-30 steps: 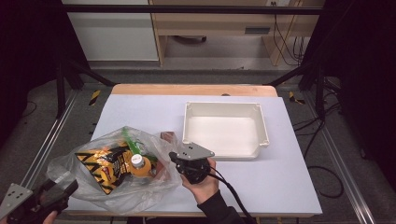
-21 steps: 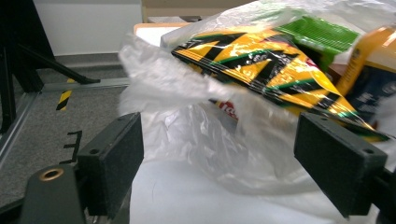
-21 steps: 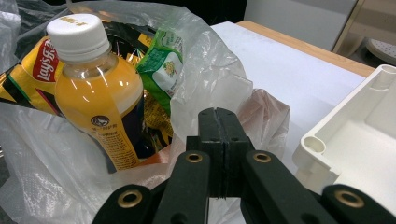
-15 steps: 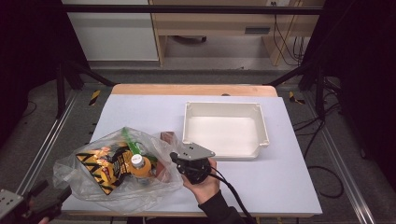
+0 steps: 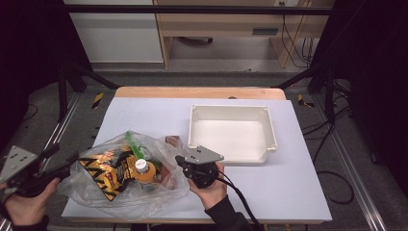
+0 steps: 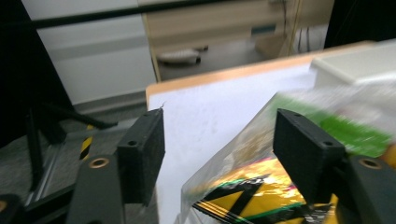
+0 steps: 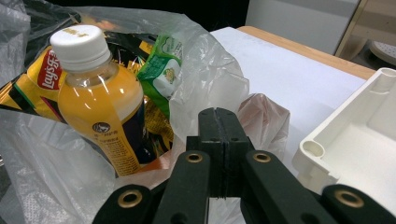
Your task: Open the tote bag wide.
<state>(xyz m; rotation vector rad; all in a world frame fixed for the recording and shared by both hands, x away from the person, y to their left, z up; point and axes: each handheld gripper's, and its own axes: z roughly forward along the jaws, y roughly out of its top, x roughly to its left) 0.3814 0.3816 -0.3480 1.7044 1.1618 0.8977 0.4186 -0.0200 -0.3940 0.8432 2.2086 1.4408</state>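
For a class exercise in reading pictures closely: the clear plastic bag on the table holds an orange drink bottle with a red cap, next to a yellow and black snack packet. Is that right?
Not quite: the bottle has a white cap, not a red one, as the right gripper view shows. The rest holds: the orange drink bottle sits inside the clear plastic bag on the table, next to the yellow and black snack packet.

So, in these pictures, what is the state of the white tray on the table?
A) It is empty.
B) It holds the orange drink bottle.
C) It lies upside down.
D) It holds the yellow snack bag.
A: the white tray stands open side up with a bare floor, while the bottle and the snack bag lie inside the clear plastic bag beside it.
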